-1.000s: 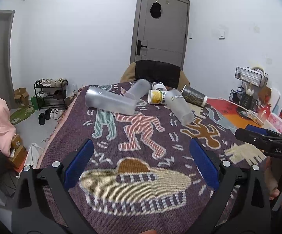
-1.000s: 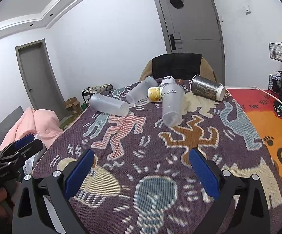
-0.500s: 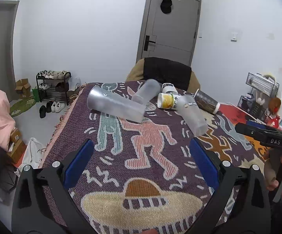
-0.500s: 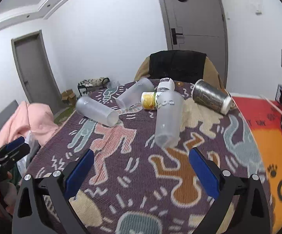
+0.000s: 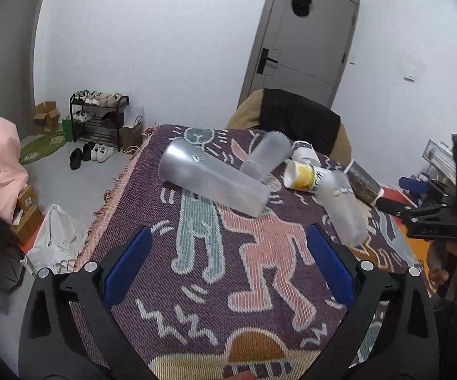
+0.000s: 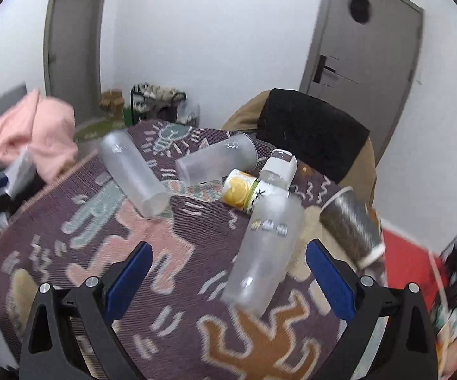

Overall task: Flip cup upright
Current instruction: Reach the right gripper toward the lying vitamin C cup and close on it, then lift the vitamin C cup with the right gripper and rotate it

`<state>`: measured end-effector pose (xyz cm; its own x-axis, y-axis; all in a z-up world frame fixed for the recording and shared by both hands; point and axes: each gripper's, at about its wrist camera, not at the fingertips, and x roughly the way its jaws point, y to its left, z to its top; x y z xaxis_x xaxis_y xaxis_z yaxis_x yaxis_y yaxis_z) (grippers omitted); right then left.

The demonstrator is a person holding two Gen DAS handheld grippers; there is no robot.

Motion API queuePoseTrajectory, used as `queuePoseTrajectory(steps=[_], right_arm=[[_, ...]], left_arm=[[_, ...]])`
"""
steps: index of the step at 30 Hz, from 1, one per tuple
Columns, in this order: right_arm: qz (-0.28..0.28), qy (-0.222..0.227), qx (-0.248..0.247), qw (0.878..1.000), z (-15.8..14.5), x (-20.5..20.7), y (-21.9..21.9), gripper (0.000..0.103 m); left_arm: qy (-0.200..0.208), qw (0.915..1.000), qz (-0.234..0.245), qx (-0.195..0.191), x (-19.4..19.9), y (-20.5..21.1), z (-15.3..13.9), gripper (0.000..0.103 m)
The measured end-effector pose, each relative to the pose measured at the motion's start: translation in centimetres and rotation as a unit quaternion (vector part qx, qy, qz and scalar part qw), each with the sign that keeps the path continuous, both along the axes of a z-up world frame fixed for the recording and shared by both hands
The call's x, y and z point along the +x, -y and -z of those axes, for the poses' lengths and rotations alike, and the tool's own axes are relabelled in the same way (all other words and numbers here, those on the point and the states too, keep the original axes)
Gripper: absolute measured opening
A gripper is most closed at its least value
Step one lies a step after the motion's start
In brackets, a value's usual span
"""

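Several cups lie on their sides on a patterned purple cloth (image 5: 197, 285). A long frosted cup (image 5: 211, 181) lies ahead of my left gripper (image 5: 228, 266), which is open and empty. A second frosted cup (image 6: 265, 248) lies just ahead of my right gripper (image 6: 228, 269), between its open fingers' line; it also shows in the left wrist view (image 5: 344, 210). A third frosted cup (image 6: 217, 160), a yellow printed cup (image 6: 244, 191), a white-capped bottle (image 6: 279, 167) and a dark patterned cup (image 6: 350, 226) lie behind. The right gripper shows in the left wrist view (image 5: 396, 196).
A chair with a black back (image 5: 298, 123) stands at the table's far end. A shoe rack (image 5: 98, 117), boxes and bags stand on the floor to the left. A pink garment (image 6: 38, 133) lies at the left. Wire baskets and clutter sit at the right (image 5: 440, 158).
Both grippers have moved forward toward the cups. The right gripper has closed in on the nearest frosted cup. Both stay open.
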<state>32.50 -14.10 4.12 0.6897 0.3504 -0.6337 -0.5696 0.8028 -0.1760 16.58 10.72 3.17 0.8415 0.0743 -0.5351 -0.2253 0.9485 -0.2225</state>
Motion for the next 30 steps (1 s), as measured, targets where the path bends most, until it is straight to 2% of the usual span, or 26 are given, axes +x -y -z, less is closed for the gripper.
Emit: queuePoseTrajectory(steps=[5, 13, 15, 18, 22, 25, 30], right_arm=[[-0.029, 0.023, -0.095, 0.995, 0.7, 3.9, -3.3, 0.095], [-0.071, 0.031, -0.217, 0.973, 3.4, 8.8, -7.7, 0.089], [-0.077, 0.032, -0.25, 0.965, 4.5, 10.2, -8.7, 0.089], [-0.086, 0.027, -0.299, 0.95, 6.1, 12.1, -9.9, 0.081], [-0.107, 0.024, -0.354, 0.929, 7.8, 13.9, -11.4, 0.081], [-0.122, 0.025, -0.385, 0.914, 8.8, 14.6, -12.3, 0.081], [-0.127, 0.017, -0.419, 0.899, 10.6, 16.1, -12.9, 0.078]], left_arm=[[-0.003, 0.9998, -0.014, -0.014, 1.8, -1.8, 0.3, 0.097], [-0.01, 0.9976, -0.046, -0.051, 3.6, -5.1, 2.1, 0.097], [-0.009, 0.9967, -0.055, -0.059, 3.9, -5.9, 2.7, 0.097], [-0.015, 0.9952, -0.064, -0.073, 4.3, -6.9, 3.8, 0.097], [-0.022, 0.9934, -0.072, -0.086, 4.7, -7.9, 5.1, 0.097], [-0.023, 0.9922, -0.081, -0.093, 4.8, -8.6, 5.7, 0.097], [-0.018, 0.9911, -0.092, -0.095, 4.3, -9.6, 5.9, 0.097]])
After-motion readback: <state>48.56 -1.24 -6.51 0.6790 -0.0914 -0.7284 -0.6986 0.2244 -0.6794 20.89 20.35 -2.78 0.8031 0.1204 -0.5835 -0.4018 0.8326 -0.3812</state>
